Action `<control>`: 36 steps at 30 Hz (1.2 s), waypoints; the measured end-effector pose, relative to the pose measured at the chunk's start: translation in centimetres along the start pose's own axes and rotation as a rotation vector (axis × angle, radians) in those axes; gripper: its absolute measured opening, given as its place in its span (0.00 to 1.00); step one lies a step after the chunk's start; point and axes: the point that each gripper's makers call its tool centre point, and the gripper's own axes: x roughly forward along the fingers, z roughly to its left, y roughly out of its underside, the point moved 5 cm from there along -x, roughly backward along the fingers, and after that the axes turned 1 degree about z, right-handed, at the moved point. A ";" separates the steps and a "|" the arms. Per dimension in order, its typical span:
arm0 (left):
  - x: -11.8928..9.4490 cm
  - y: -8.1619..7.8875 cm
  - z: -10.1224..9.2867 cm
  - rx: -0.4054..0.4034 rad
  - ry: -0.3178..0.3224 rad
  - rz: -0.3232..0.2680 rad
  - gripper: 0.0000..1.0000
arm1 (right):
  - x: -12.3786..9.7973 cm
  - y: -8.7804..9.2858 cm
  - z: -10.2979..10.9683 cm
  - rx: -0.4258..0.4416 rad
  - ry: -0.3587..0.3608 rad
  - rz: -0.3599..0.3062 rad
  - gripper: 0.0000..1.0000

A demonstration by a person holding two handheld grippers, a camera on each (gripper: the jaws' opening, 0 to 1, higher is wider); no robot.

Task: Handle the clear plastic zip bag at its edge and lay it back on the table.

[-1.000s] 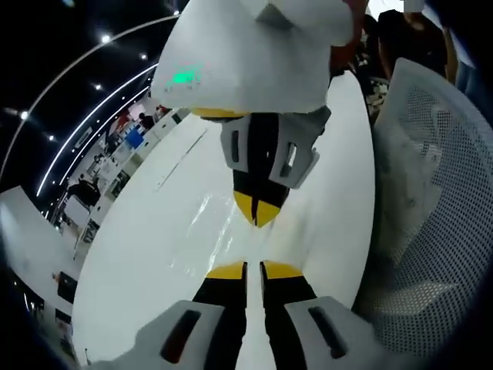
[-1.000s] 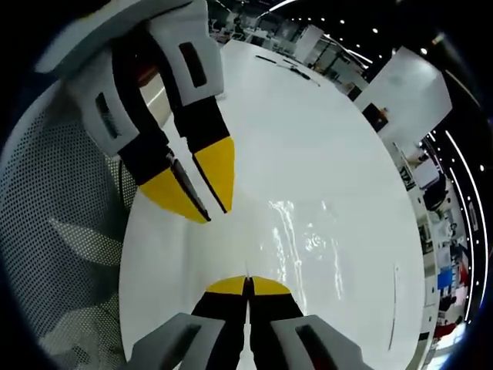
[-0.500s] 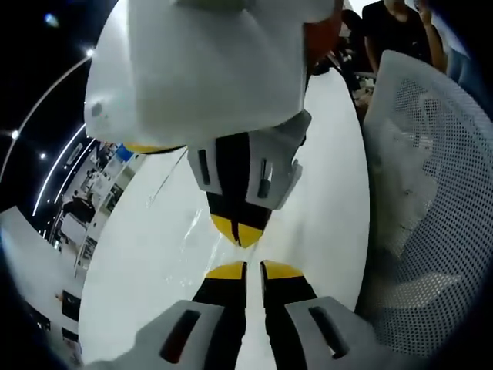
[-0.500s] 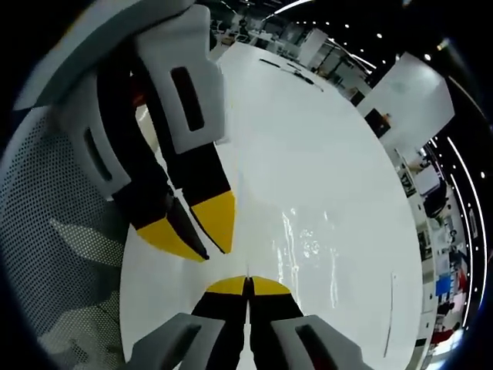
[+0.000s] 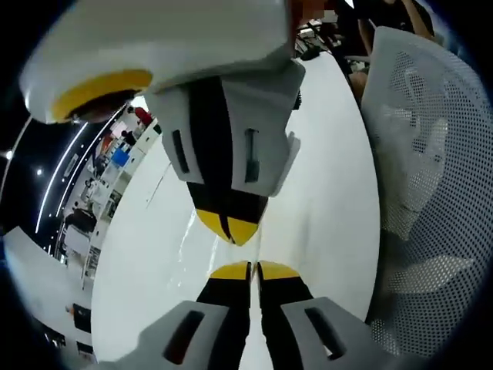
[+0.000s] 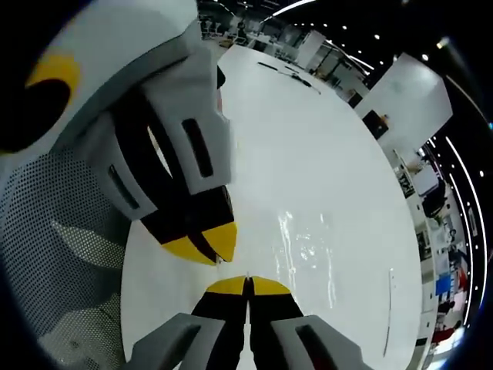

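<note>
Each claw (image 5: 246,270) (image 6: 248,285) has black jaws, yellow tips and pale grey slotted housings.

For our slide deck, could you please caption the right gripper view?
Both tongs, right and left, shut tip to tip at the clear zip bag's edge on the white table.

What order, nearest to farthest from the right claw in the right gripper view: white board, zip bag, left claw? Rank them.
1. left claw, close, upper left
2. zip bag, ahead right on table
3. white board, far upper right
</note>
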 end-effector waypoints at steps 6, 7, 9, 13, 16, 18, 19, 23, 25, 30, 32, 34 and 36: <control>0.2 0.1 0.1 0.019 -0.002 0.001 0.00 | 0.2 0.1 0.3 0.021 -0.004 0.000 0.00; 0.3 0.1 0.1 0.018 0.000 0.001 0.00 | 0.2 0.1 0.2 0.021 -0.003 0.000 0.00; 0.5 0.2 0.0 0.021 0.005 0.004 0.00 | 0.2 0.1 0.2 0.028 -0.002 -0.001 0.00; 0.8 0.3 -0.4 0.042 0.020 0.005 0.00 | 0.3 0.1 0.0 0.052 0.000 -0.004 0.00; 0.5 0.5 -0.9 0.060 0.034 0.003 0.00 | 0.2 0.2 -0.2 0.079 0.005 -0.008 0.00; 0.3 0.4 -1.2 0.066 0.043 0.003 0.00 | 0.1 0.3 -0.5 0.091 0.012 -0.010 0.00; 0.1 0.2 -1.3 0.071 0.046 0.003 0.00 | 0.1 0.3 -0.6 0.094 0.015 -0.010 0.00; -0.1 0.0 -1.8 0.149 0.053 0.011 0.00 | -0.1 0.2 -1.5 0.154 0.040 -0.024 0.00; 0.0 0.1 -1.9 0.147 0.058 0.012 0.00 | -0.1 0.3 -1.9 0.168 0.048 -0.027 0.00; 0.5 0.3 -2.0 0.138 0.066 0.014 0.00 | -1.1 -0.1 -2.9 0.187 0.085 -0.038 0.00; 0.7 0.4 -2.1 0.139 0.071 0.015 0.00 | -1.3 -0.2 -3.3 0.196 0.095 -0.042 0.00; 0.9 0.5 -2.2 0.139 0.076 0.016 0.00 | -1.4 -0.3 -3.7 0.202 0.105 -0.047 0.00; 1.1 0.6 -2.4 0.138 0.082 0.018 0.00 | -1.6 -0.4 -3.9 0.199 0.112 -0.049 0.00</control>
